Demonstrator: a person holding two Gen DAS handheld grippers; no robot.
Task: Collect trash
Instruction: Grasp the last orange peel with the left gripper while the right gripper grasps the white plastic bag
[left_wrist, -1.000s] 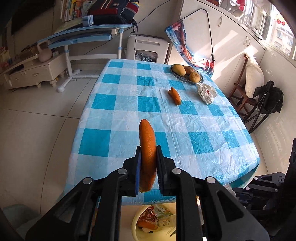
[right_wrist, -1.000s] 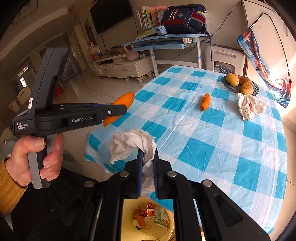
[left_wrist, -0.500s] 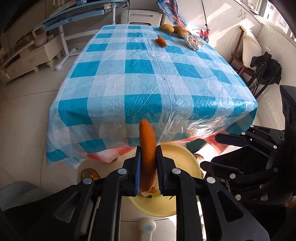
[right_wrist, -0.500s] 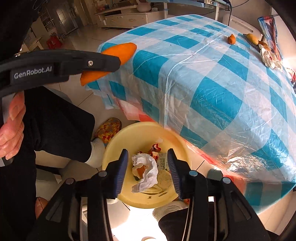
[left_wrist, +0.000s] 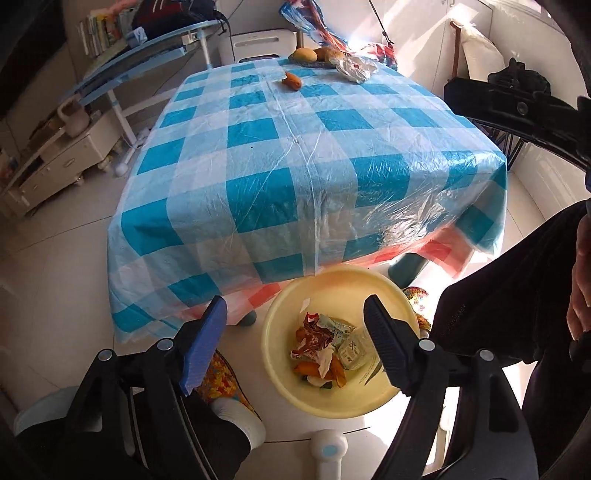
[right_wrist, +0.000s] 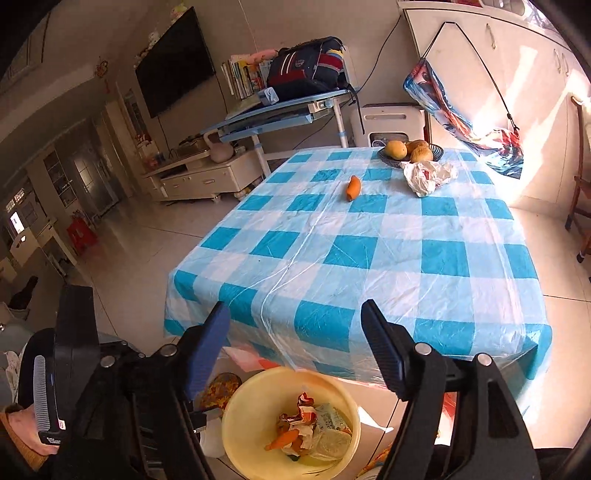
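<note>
The blue-checked table (right_wrist: 369, 258) carries an orange peel (right_wrist: 353, 187) and crumpled bag (right_wrist: 428, 176). Below its edge, my yellow bin (left_wrist: 280, 365) holds the trash. My left gripper (left_wrist: 293, 343) and right gripper (right_wrist: 295, 345) have just been opening; both gape, empty.

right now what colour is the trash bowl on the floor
Pale yellow bowl, seen best in the left wrist view.

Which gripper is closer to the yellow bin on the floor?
Left. The left gripper hangs open right above the yellow bin; the right gripper is open too, farther back, facing the table.
</note>
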